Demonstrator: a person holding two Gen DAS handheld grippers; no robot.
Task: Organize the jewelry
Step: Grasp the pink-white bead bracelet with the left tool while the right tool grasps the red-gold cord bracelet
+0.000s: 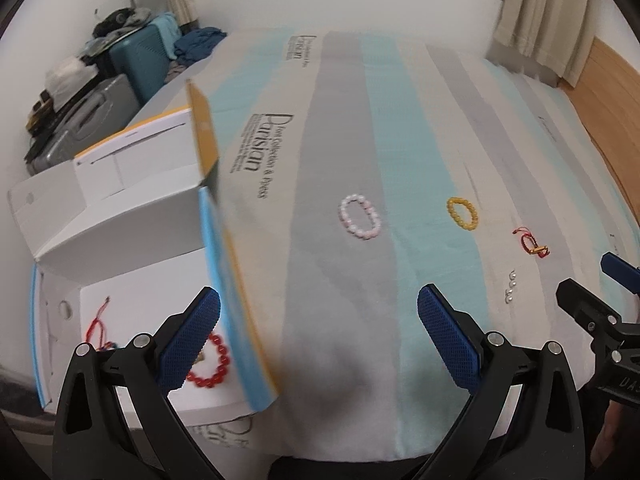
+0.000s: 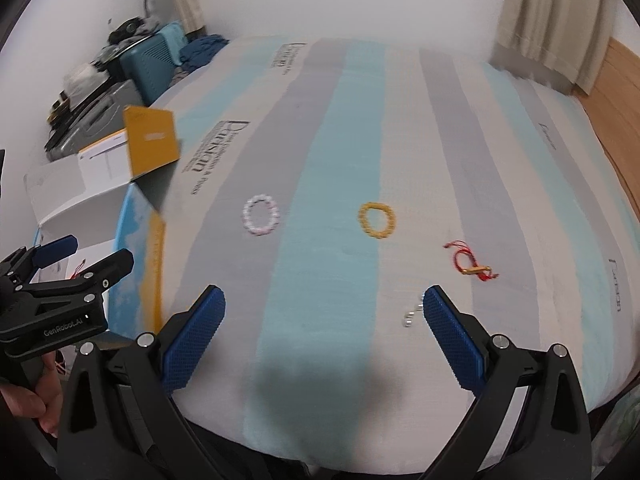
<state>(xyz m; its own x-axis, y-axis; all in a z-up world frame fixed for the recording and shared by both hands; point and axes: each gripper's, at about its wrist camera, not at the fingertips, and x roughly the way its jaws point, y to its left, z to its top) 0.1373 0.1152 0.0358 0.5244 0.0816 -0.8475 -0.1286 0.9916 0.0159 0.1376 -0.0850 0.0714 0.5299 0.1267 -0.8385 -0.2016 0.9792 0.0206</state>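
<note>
On the striped bed cover lie a pink bead bracelet (image 1: 360, 217) (image 2: 261, 215), a yellow bead bracelet (image 1: 463, 213) (image 2: 377, 219), a red cord bracelet with a gold charm (image 1: 533, 243) (image 2: 470, 265) and a small silver piece (image 1: 511, 286) (image 2: 412, 314). An open white box (image 1: 132, 272) (image 2: 100, 200) at the left holds a red bead bracelet (image 1: 210, 362) and a red cord (image 1: 98, 322). My left gripper (image 1: 318, 340) is open and empty beside the box. My right gripper (image 2: 324, 336) is open and empty, its right finger near the silver piece.
The box's yellow and blue flaps (image 1: 224, 264) (image 2: 150, 142) stand up along its right side. Suitcases and clothes (image 1: 120, 60) are piled at the far left. A curtain (image 2: 560, 20) and a wooden panel (image 1: 612, 120) are at the far right.
</note>
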